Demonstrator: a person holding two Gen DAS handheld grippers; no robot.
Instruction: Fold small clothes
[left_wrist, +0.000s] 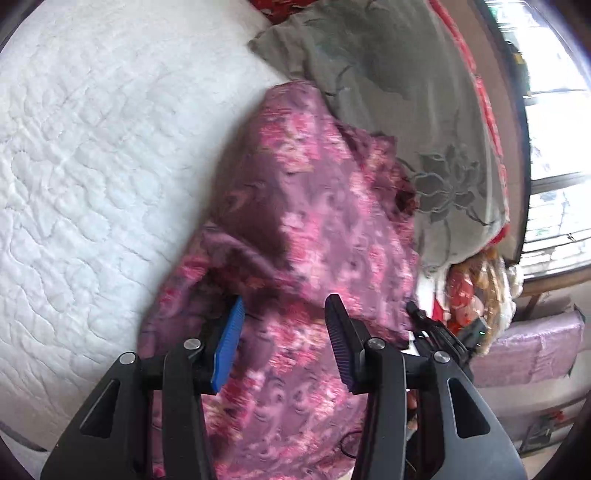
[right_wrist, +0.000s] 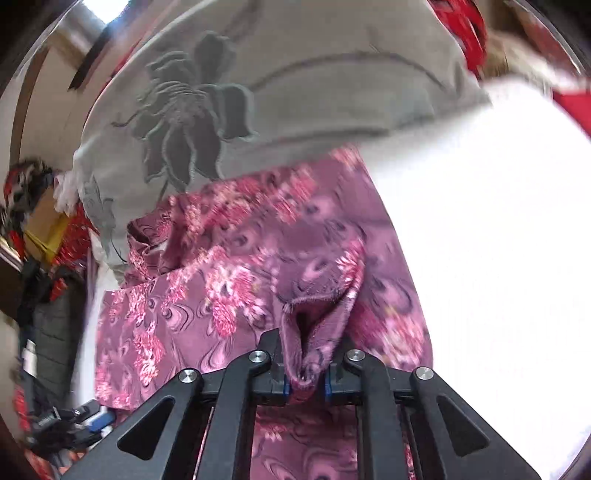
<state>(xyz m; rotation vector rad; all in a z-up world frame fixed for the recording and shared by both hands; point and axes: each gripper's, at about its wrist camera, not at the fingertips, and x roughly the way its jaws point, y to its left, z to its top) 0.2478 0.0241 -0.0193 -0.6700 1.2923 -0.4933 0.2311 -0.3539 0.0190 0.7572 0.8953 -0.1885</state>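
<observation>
One floral garment (right_wrist: 258, 258), two tools (right_wrist: 306, 354).

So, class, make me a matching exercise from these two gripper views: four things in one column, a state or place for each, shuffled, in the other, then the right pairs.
Things:
1 right gripper
2 left gripper
3 grey flowered pillow
4 white quilt

States or places:
A lies under the garment
B jaws apart, nothing pinched
C pinches a fold of the purple floral garment
D beyond the garment, touching its far edge

Pairs: 1-C, 2-B, 3-D, 4-A
</observation>
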